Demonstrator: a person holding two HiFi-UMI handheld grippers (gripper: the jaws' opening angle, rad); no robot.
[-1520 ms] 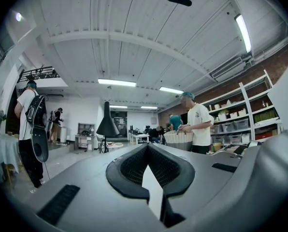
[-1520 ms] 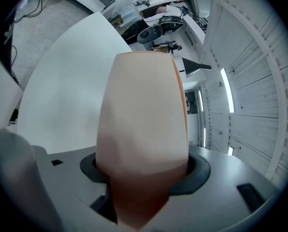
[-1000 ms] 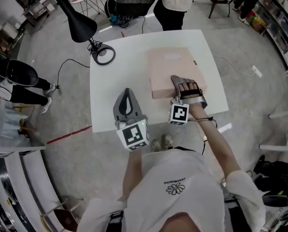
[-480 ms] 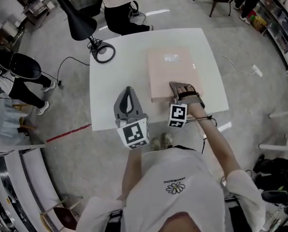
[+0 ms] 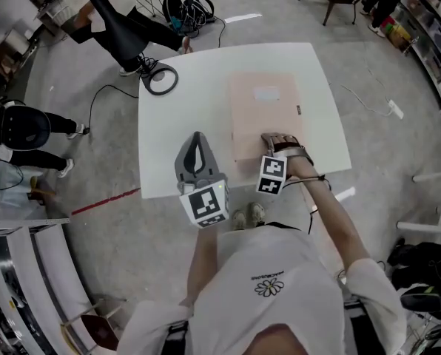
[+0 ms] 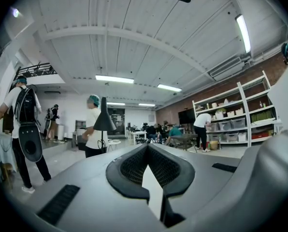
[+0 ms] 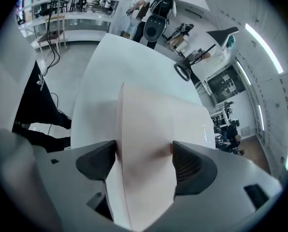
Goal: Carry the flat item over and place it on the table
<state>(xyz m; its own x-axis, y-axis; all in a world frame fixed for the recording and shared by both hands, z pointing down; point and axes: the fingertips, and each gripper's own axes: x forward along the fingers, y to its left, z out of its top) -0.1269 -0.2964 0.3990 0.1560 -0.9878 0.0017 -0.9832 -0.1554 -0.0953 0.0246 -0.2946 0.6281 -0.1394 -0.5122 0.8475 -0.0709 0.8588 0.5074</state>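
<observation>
The flat item point(image 5: 265, 113) is a pale pink slab lying flat on the white table point(image 5: 183, 117), right of its middle. My right gripper point(image 5: 277, 142) is at the slab's near edge. In the right gripper view the flat item point(image 7: 149, 124) runs between the jaws of the right gripper point(image 7: 144, 154). Those jaws are opening, and a thin shadowed gap shows at the right-hand pad. My left gripper point(image 5: 196, 143) hovers over the table's near edge, left of the slab. The left gripper point(image 6: 146, 146) is shut with nothing in it.
A black desk lamp with a ring base point(image 5: 160, 82) stands on the table's far left corner. People point(image 5: 28, 128) move on the floor to the left and beyond the table. A cable point(image 5: 102, 98) and a red tape line point(image 5: 106, 204) lie on the floor at left.
The right gripper's jaws have spread apart at the slab's near edge and the hand has drawn back slightly. The people in the background have walked left. The left gripper has not moved.
</observation>
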